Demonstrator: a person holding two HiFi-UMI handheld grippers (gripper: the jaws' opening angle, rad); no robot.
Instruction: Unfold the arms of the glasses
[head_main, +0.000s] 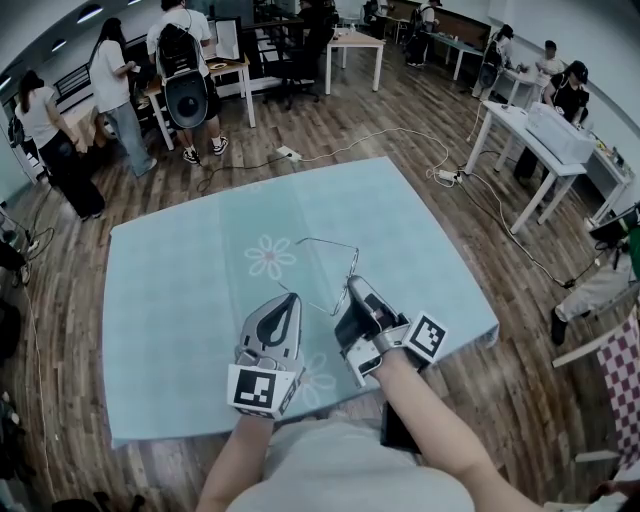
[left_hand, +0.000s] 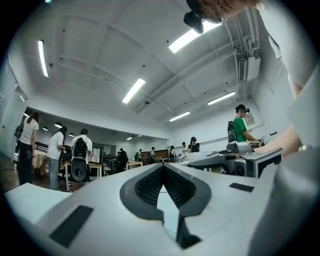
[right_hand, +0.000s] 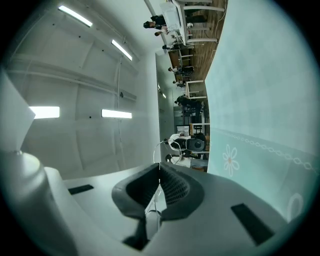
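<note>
The thin wire-framed glasses (head_main: 327, 243) hang just above the pale teal tablecloth (head_main: 200, 300), near its front middle. My right gripper (head_main: 352, 285) is shut on the frame's right side; in the right gripper view the wire (right_hand: 161, 146) passes between its closed pads and loops out ahead of them. My left gripper (head_main: 293, 297) sits close beside it on the left with its jaws shut. A thin arm wire (head_main: 320, 303) runs from its tip towards the right gripper. In the left gripper view the pads (left_hand: 150, 186) meet, with only a fine dark line in the gap.
The table's front edge (head_main: 300, 420) lies just below both grippers. Several people (head_main: 120, 90) stand at desks at the back left. White desks (head_main: 530, 130) stand to the right, and a power cable (head_main: 290, 153) lies on the wooden floor behind the table.
</note>
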